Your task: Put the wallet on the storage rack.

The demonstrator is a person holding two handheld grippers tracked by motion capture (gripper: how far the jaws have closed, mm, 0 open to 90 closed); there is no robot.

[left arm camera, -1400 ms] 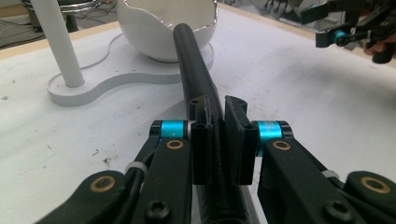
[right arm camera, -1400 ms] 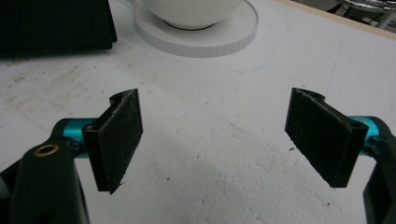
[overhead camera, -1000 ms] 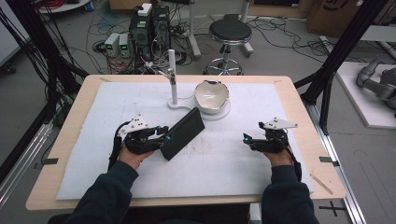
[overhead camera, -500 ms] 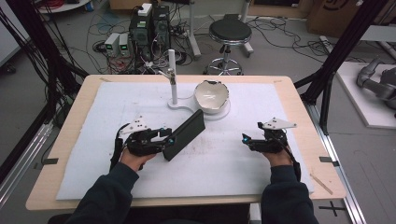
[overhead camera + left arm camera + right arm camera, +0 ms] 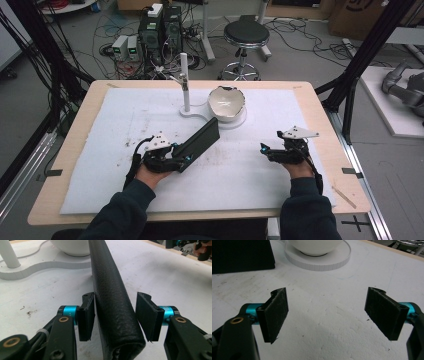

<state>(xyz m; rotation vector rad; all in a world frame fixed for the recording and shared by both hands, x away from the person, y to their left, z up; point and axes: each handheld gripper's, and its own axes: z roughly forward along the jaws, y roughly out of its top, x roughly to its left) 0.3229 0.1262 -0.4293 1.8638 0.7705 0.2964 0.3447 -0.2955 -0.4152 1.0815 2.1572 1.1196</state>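
Observation:
A long black leather case (image 5: 200, 142) rests on the white mat, running from my left gripper (image 5: 182, 159) up toward the bowl. In the left gripper view the case (image 5: 112, 302) lies between the jaws of my left gripper (image 5: 115, 315). Those jaws have just been opening. The left pad (image 5: 86, 317) sits close against the case and a gap shows at the right pad (image 5: 147, 315). My right gripper (image 5: 263, 149) hovers low over the mat at the right. Seen from its own camera, the right gripper (image 5: 327, 315) stands wide open with nothing between its jaws.
A white bowl (image 5: 226, 102) sits on a round white base joined to a white upright post (image 5: 184, 82) at the back middle of the mat. The wooden table edge (image 5: 345, 170) frames the white mat (image 5: 235, 175). A stool and cables are on the floor beyond.
The left jaws have spread apart around the black case, which now shows a narrower face from above. The right hand has kept still.

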